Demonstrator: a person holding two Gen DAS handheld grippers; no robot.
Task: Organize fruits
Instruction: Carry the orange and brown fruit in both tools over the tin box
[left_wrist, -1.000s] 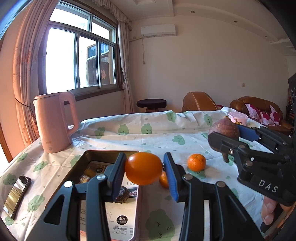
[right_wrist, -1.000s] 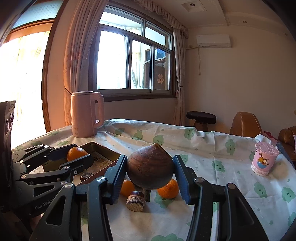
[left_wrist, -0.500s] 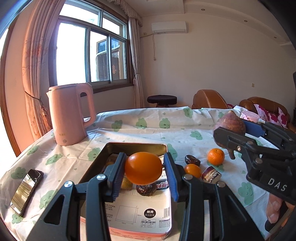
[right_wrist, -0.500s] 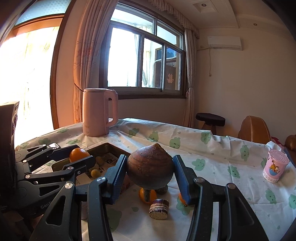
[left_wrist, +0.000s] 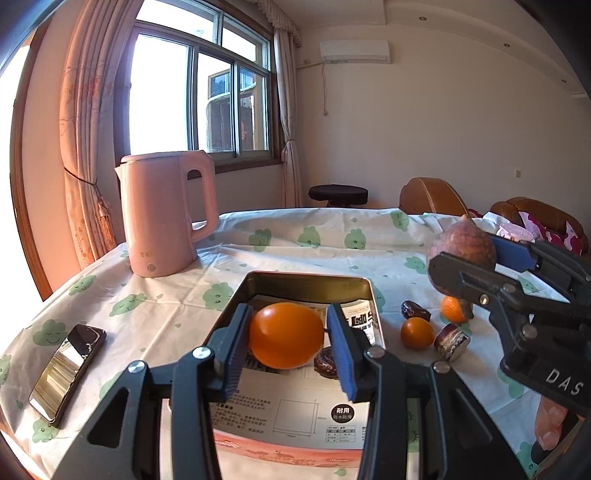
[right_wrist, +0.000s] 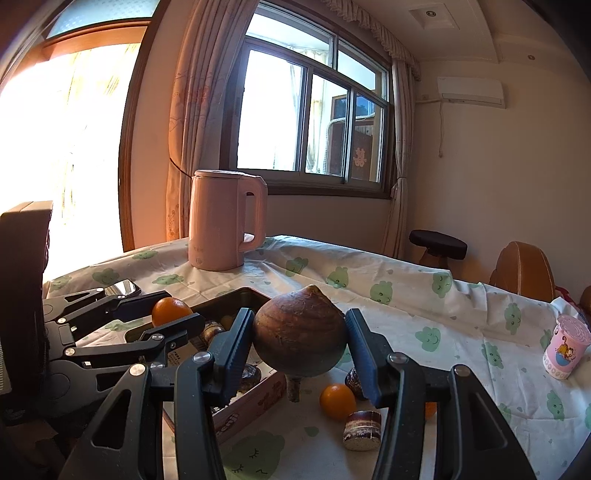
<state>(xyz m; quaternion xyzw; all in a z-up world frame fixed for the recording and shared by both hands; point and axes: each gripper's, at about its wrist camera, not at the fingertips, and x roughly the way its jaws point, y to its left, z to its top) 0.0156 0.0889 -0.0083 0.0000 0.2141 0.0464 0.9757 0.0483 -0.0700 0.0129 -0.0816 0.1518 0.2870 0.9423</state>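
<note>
**Orange carried over the tray, ready to set down**

Since a second ago the left hand-held gripper (left_wrist: 288, 341) has swung leftward, so the metal tray (left_wrist: 310, 281) that sat off to its left now lies straight ahead and below it, and the pink kettle (left_wrist: 166, 218) looms larger at far left. Its pads are clenched on a large orange (left_wrist: 285, 335), long axis running left to right across the pads, held above the near half of the tray and clear of its paper-lined floor. A dark fruit (left_wrist: 325, 366) lies in the tray just under the orange's right end.

The right hand-held gripper (right_wrist: 300, 343) grasps a brown, pointed round fruit (right_wrist: 300, 332), tip up and stalk down, hovering over the bench (right_wrist: 406, 295) just right of the tray's near corner. Below it on the cloth sit a small orange (right_wrist: 337, 401) and a cut dark piece (right_wrist: 362, 425).

The left side is nearer the tray, so its orange probably goes down first, straight below. How high the orange hangs is hard to judge through the fisheye lens.
</note>
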